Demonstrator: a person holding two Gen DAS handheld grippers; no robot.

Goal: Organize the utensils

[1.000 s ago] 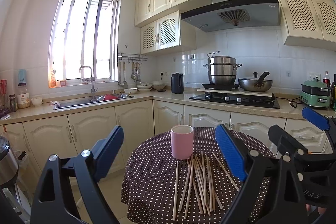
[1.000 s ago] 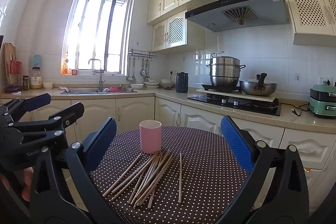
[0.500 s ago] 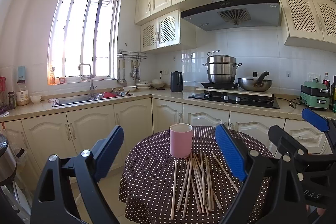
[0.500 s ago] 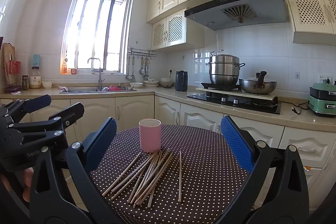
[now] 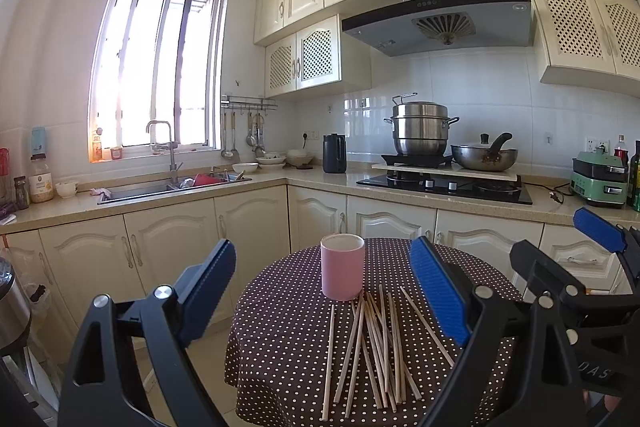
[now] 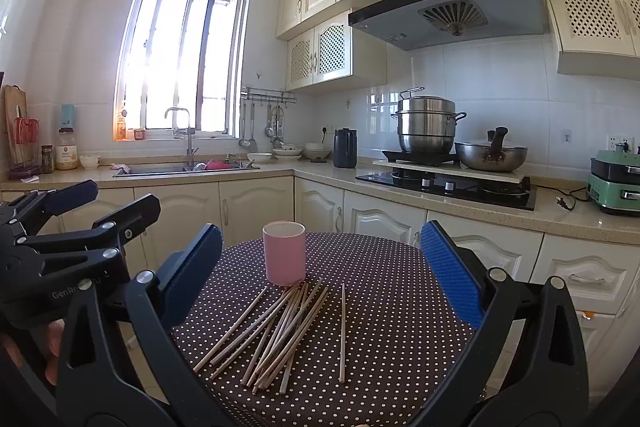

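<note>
A pink cup stands upright on a round table with a dark polka-dot cloth. Several wooden chopsticks lie loose in front of the cup. In the right wrist view the cup and the chopsticks lie between my fingers. My left gripper is open and empty, held above the table's near side. My right gripper is open and empty too. Each gripper shows at the edge of the other's view.
Kitchen counter runs behind the table with a sink, a black kettle, a stove with a steel pot and wok, and a green appliance. A metal bin stands at left.
Both grippers have drifted slightly; the table and cup sit a little lower and nearer in view. Both grippers stay open and empty.
</note>
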